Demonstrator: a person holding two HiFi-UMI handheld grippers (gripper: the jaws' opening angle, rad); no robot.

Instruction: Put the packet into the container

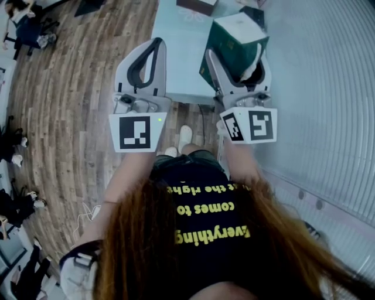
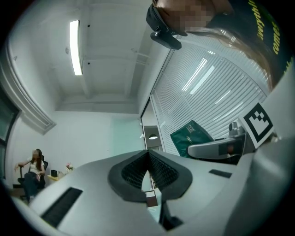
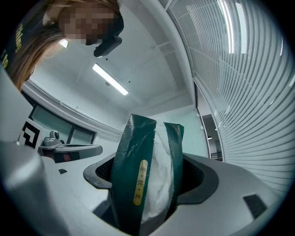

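Observation:
A dark green packet [image 1: 234,40] with white tissue showing at its open side is clamped in my right gripper [image 1: 237,63], held up in the air above the table's near edge. In the right gripper view the packet [image 3: 138,175] fills the gap between the jaws and stands upright. My left gripper [image 1: 154,45] is raised beside it, to its left, shut with nothing between its pads [image 2: 148,161]. From the left gripper view the packet [image 2: 191,135] appears at the right, beyond the right gripper's finger [image 2: 216,148]. I cannot pick out a container with certainty.
A pale table [image 1: 176,53] lies below the grippers, with a dark brown box [image 1: 196,4] at its far end. Wooden floor [image 1: 70,117] spreads to the left, where people sit [image 1: 26,26]. A wall of white blinds [image 1: 328,88] runs along the right.

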